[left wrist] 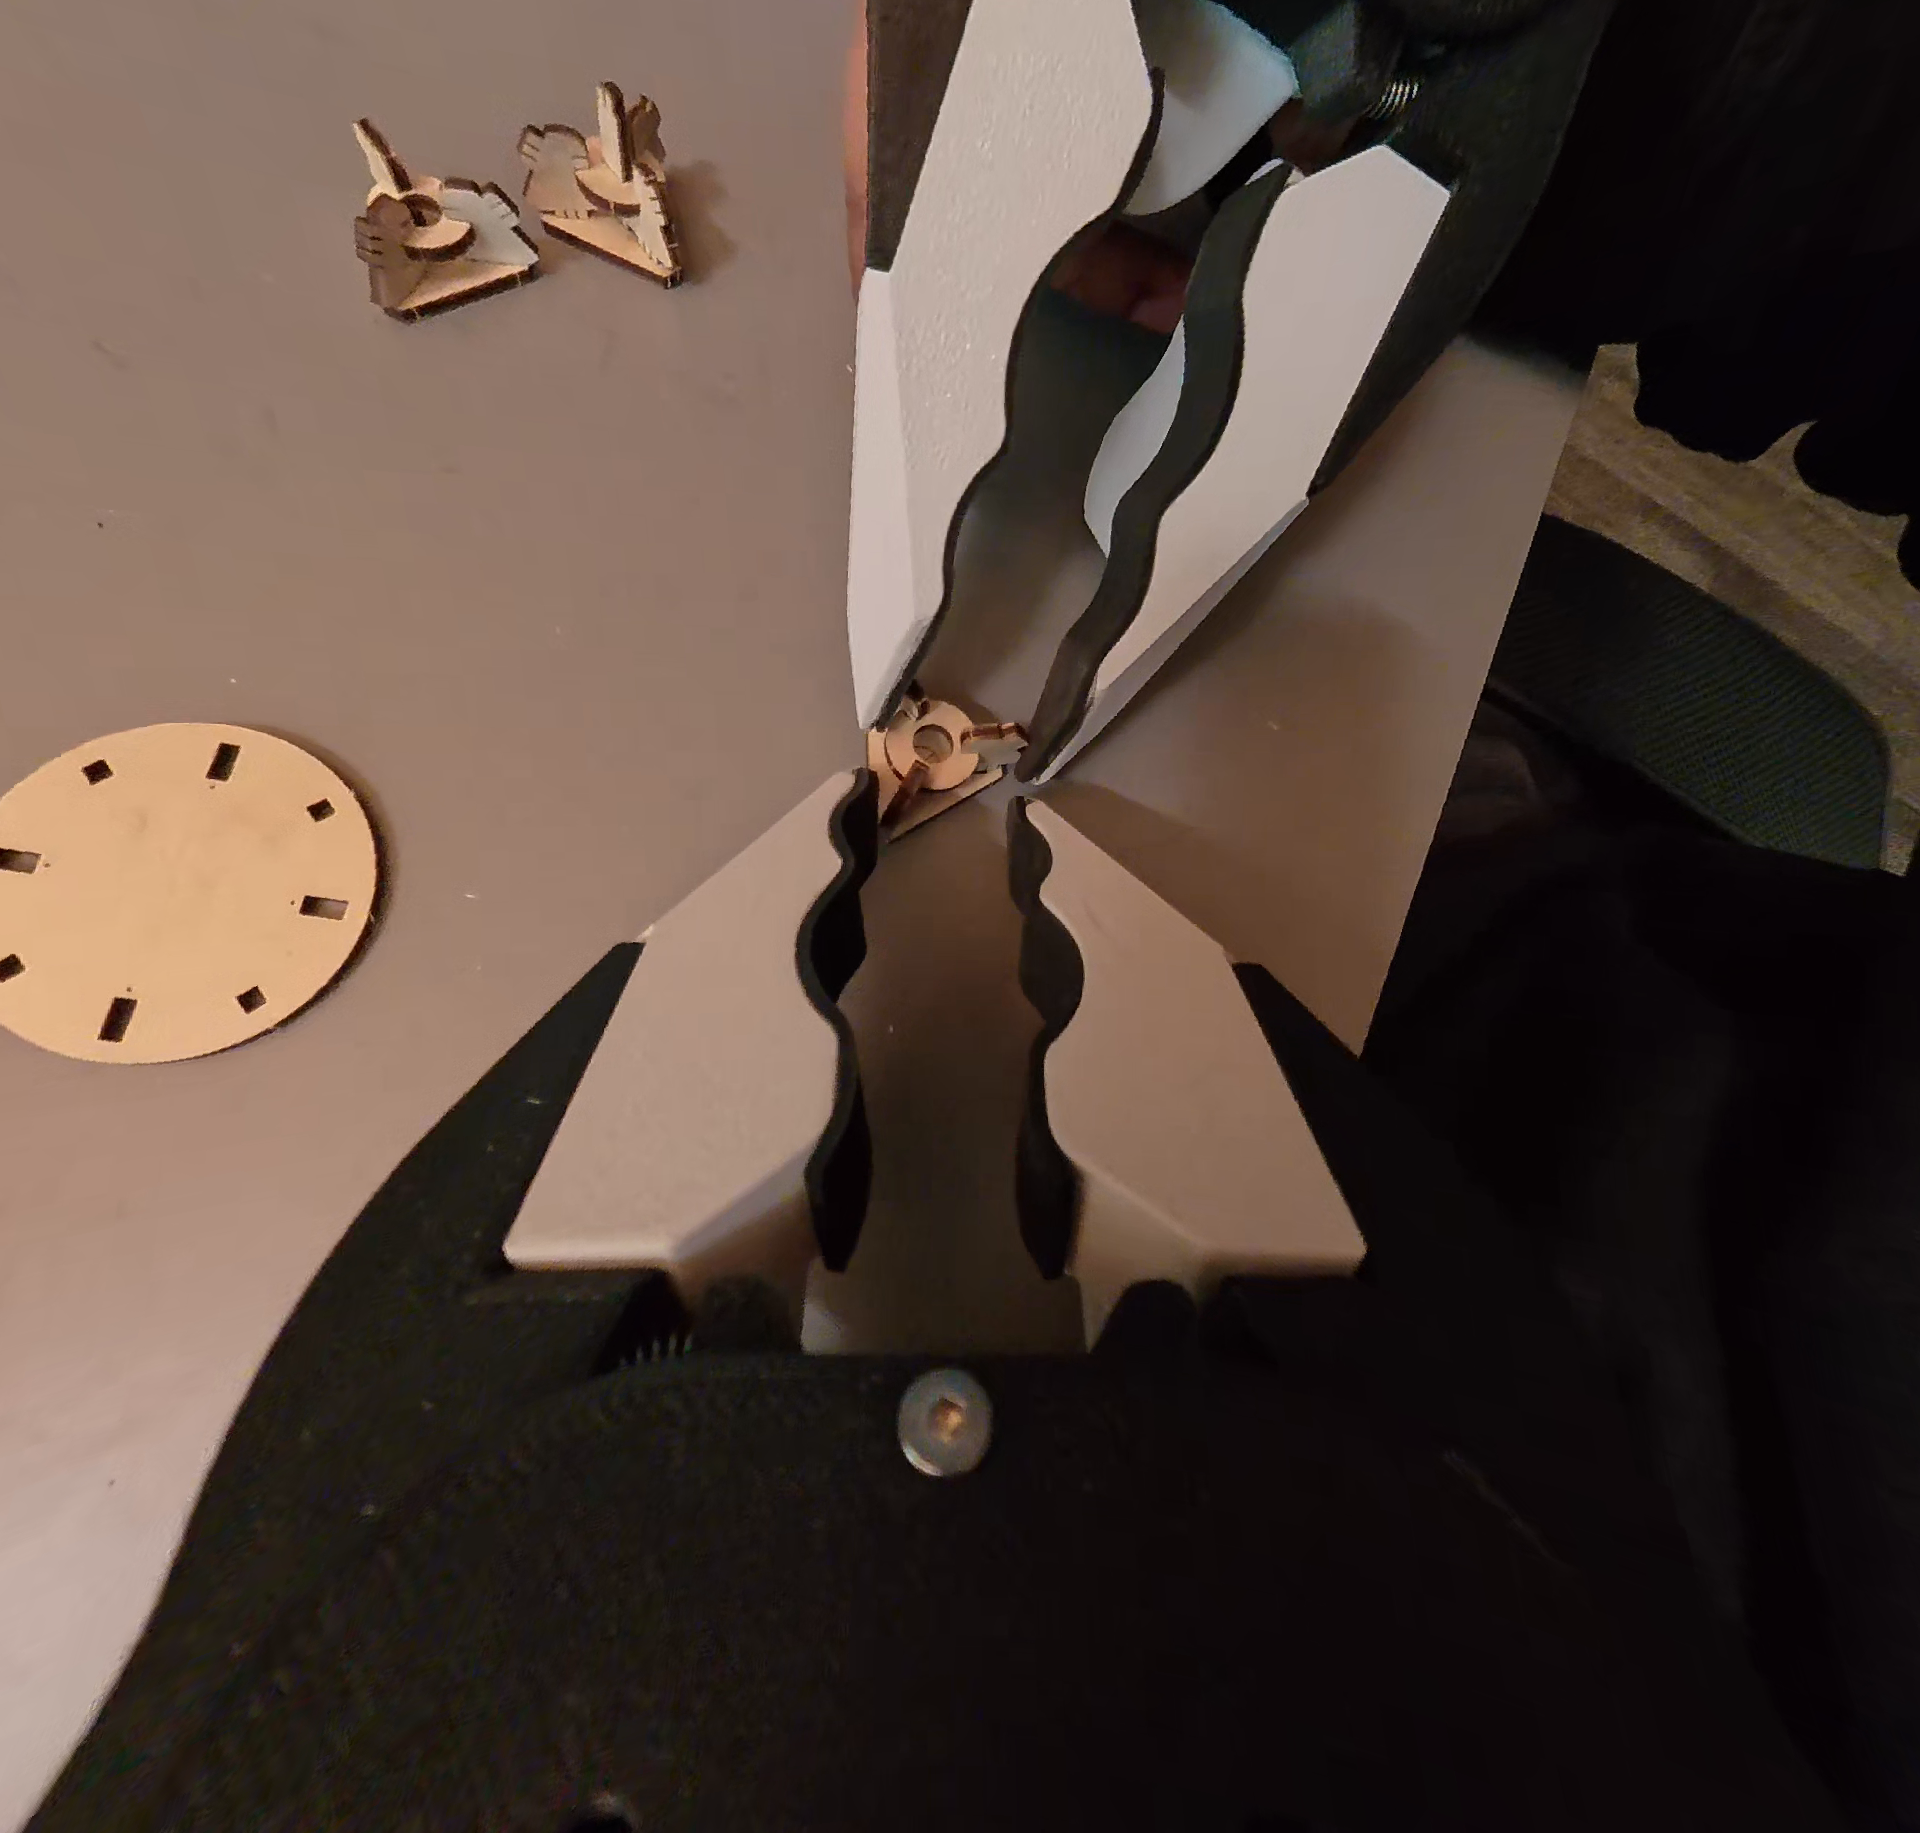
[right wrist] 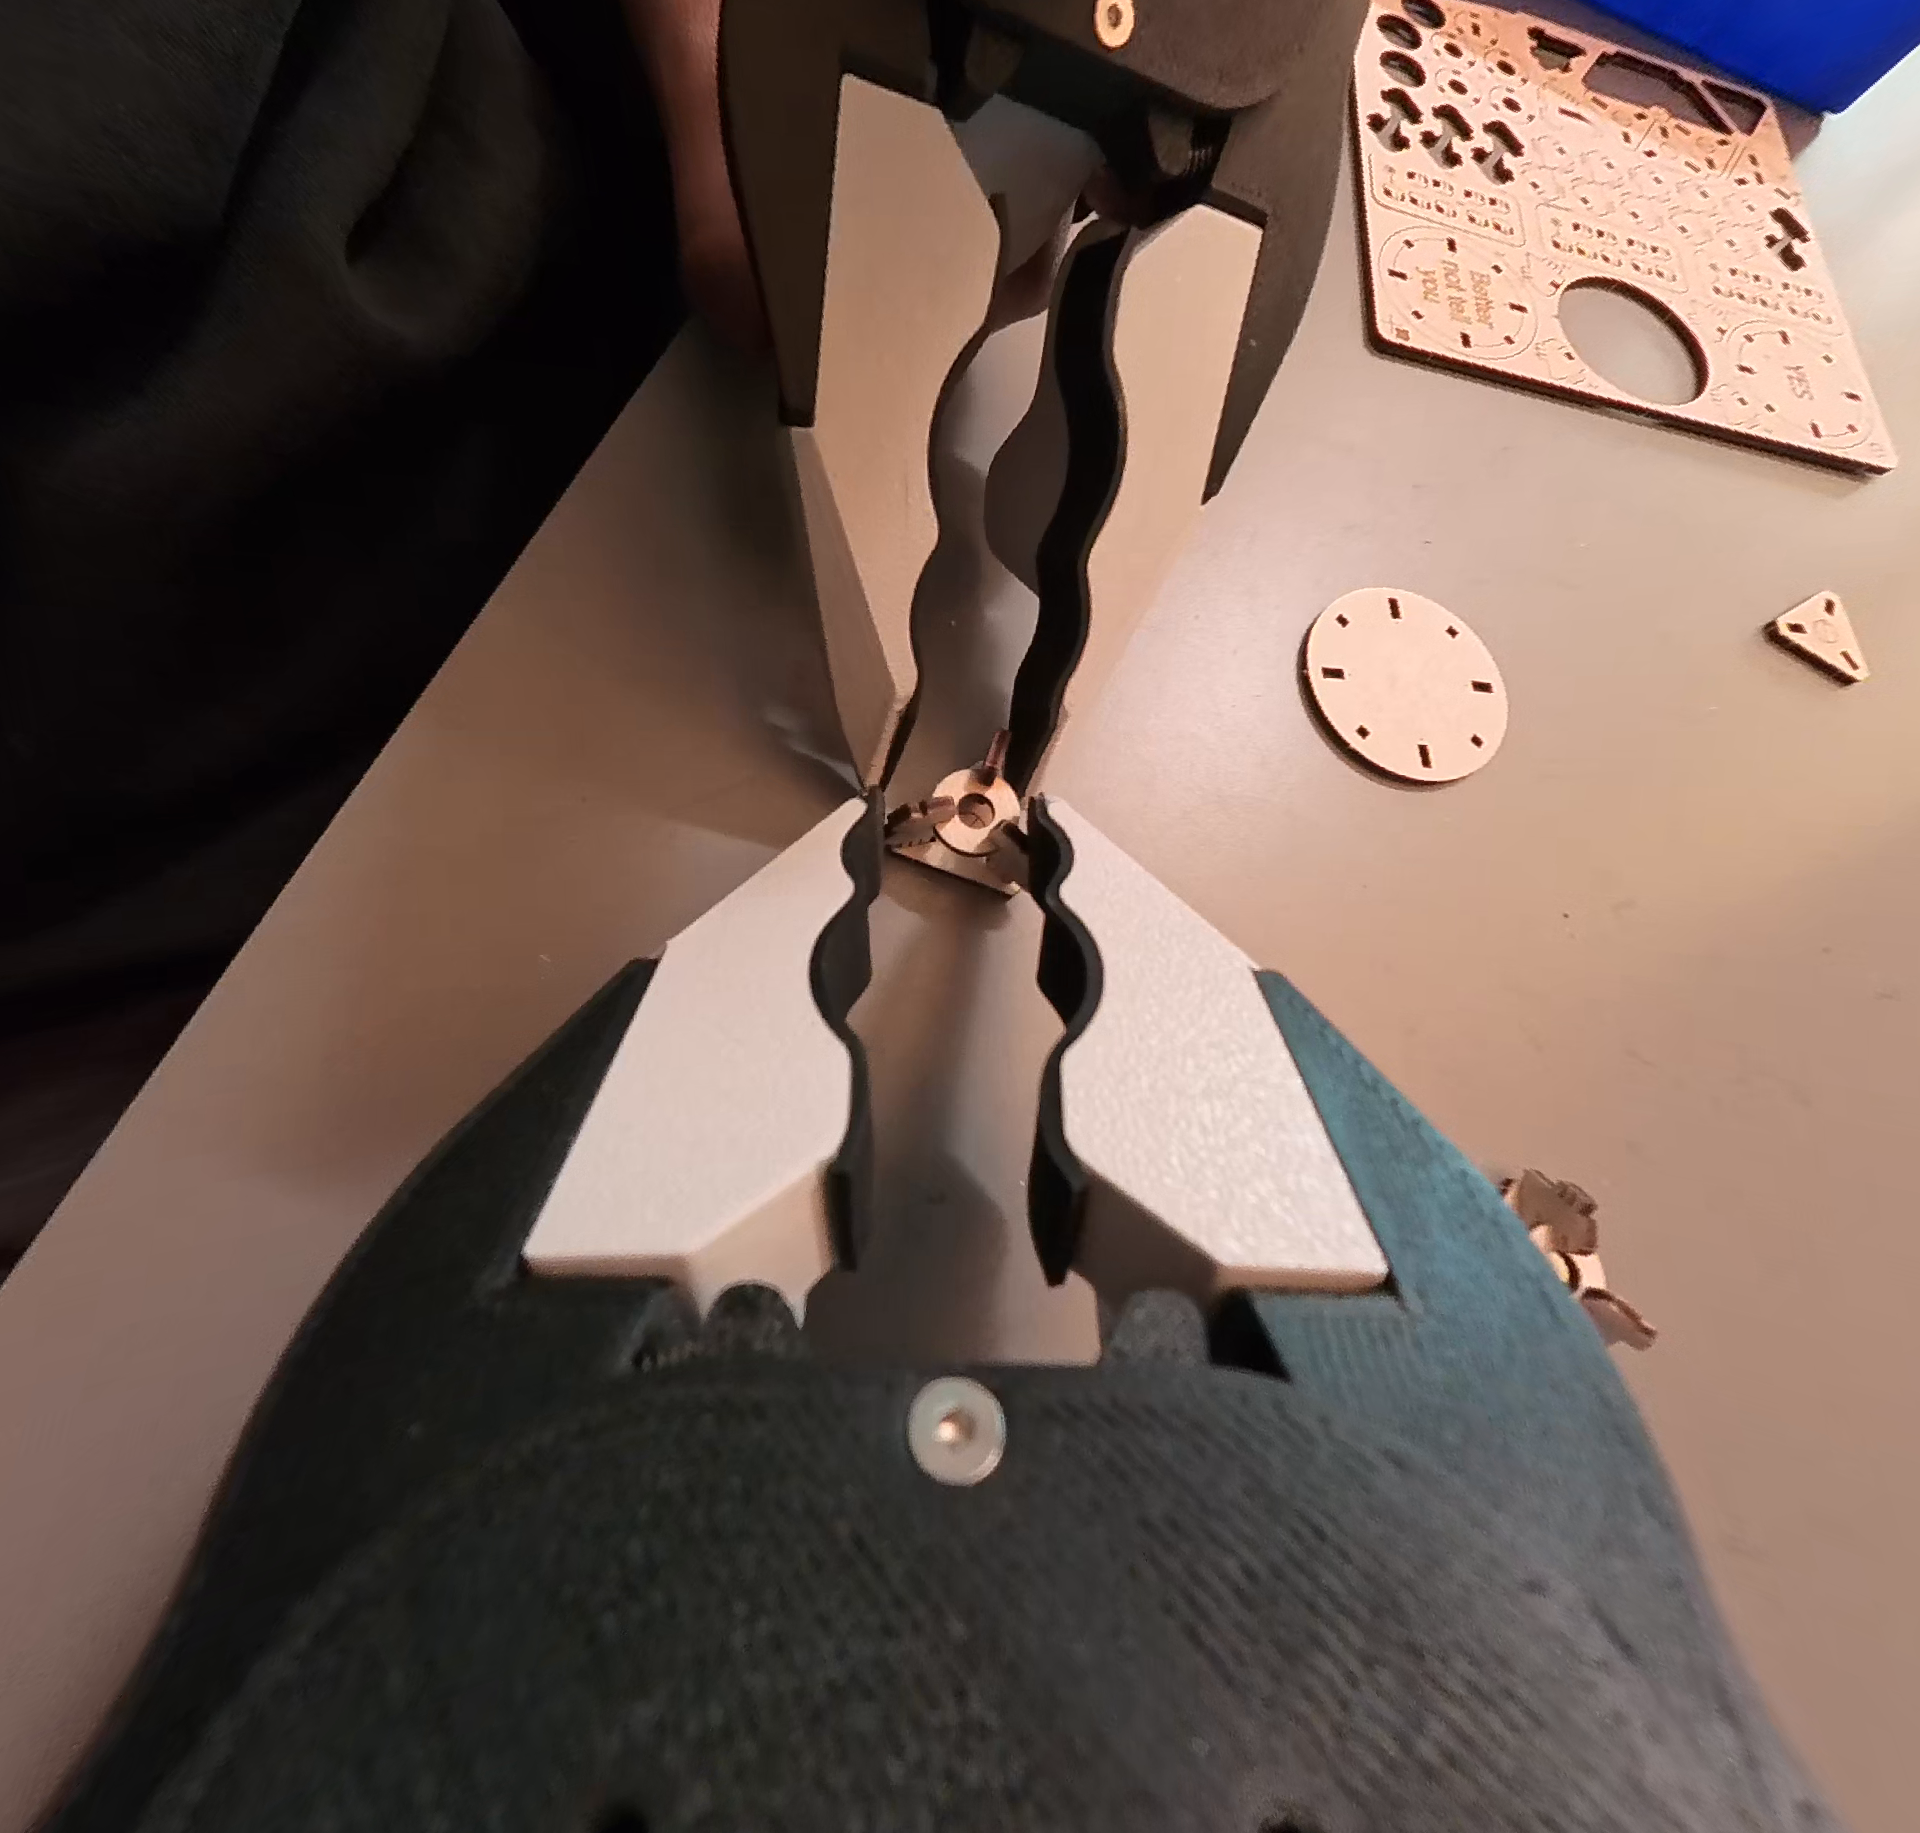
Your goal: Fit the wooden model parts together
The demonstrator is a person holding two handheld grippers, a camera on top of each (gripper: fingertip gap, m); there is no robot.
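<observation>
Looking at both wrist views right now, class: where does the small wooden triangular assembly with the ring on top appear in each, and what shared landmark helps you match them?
Left wrist view: the wooden triangular assembly sits just above centre, where both grippers' fingertips meet.
Right wrist view: near centre, between the same four fingertips.
Shared landmark: the slotted wooden disc, left in one, right in the other.

Engraved wording shows on the pale laser-cut plywood sheet w/ punched-out shapes [right wrist: 1621, 256], lying flat on the grey table [right wrist: 1507, 952]; it sits in the round dial outlines near the sheet's front edge. A white label w/ dark print is on the blue plastic box [right wrist: 1714, 7] behind it, too small to read. No other writing, nos. or signs.
</observation>
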